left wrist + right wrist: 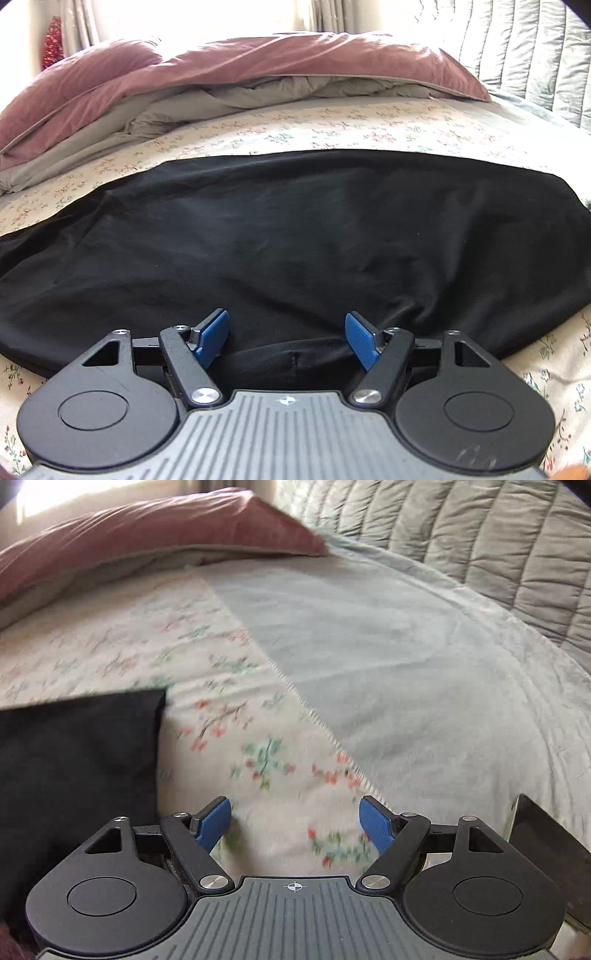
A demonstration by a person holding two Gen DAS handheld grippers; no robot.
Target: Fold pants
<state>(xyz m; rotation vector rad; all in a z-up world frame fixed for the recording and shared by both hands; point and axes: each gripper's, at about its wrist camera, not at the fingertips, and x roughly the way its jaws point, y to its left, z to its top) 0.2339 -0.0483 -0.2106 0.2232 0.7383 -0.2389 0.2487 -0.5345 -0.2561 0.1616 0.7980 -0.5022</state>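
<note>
Black pants (295, 236) lie flat across the bed (332, 125), on the floral sheet, long side running left to right, already looking doubled into one broad band. Left claw (287, 338) hangs over the near edge of the pants, jaws wide, nothing between the blue pads (213, 338), cloth not gripped. Right claw (295, 823) is past the pants' right end, over bare floral sheet toward the bed's right side, jaws wide and empty too; the pants' square end (81, 760) sits to its left in that view. Step in hand reads as lining up for the next fold: best to bring the right claw back to the end of the pants, pinch all layers at the near corner, not just the top one, have the left claw take or pin the near edge, then carry the end over in one level sweep so the edges match. Hard to tell: layer count, which end is waistband, the left end cut off by the frame. Right view is motion-blurred. A dark flat object (546, 853) at the right edge is cut off, maybe a phone. Pink duvet (221, 70) bunches at the far edge.
</note>
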